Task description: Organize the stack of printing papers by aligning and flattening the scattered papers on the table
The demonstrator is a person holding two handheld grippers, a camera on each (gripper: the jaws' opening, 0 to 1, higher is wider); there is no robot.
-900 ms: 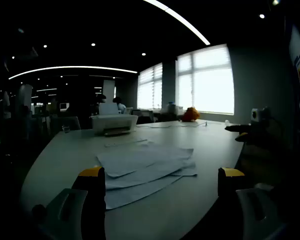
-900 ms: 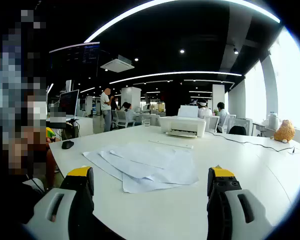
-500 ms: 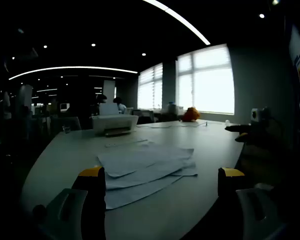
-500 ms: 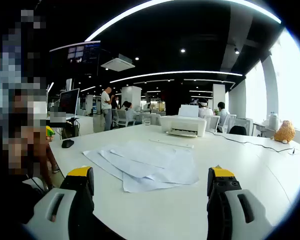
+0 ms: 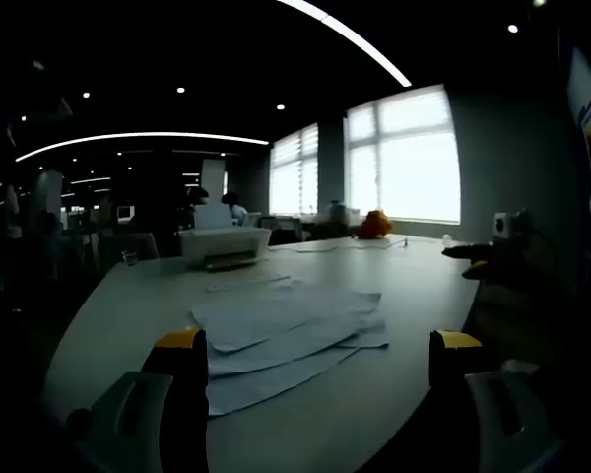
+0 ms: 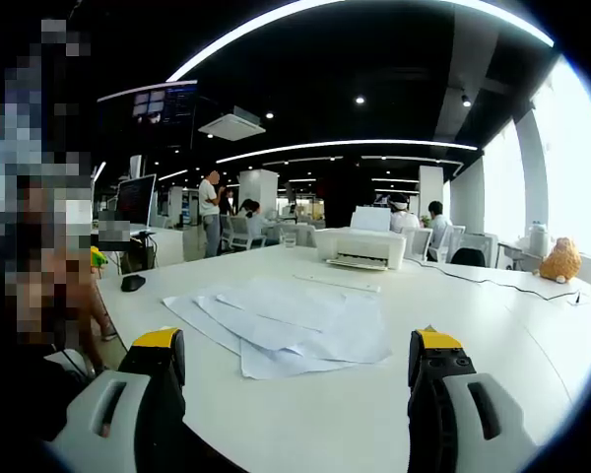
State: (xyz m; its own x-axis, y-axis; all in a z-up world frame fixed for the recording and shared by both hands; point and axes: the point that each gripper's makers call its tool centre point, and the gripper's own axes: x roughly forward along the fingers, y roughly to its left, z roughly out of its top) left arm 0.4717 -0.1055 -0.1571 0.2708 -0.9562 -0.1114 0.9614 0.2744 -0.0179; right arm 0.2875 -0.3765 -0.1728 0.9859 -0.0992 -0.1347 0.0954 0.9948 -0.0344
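Several white papers (image 6: pixel 291 330) lie flat on the white worktop (image 6: pixel 492 325), fanned and overlapping with corners askew; in the left gripper view the papers (image 5: pixel 286 330) spread the same way.

One table (image 6: pixel 492 325), one printer (image 6: pixel 361 248), one orange toy (image 6: pixel 560 259), roughly five overlapping papers (image 6: pixel 286 325), count uncertain

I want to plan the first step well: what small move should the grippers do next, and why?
Probably bring both open grippers forward to the scattered papers. The sheets lie fanned and misaligned on the table, and the left gripper and right gripper hold nothing yet.
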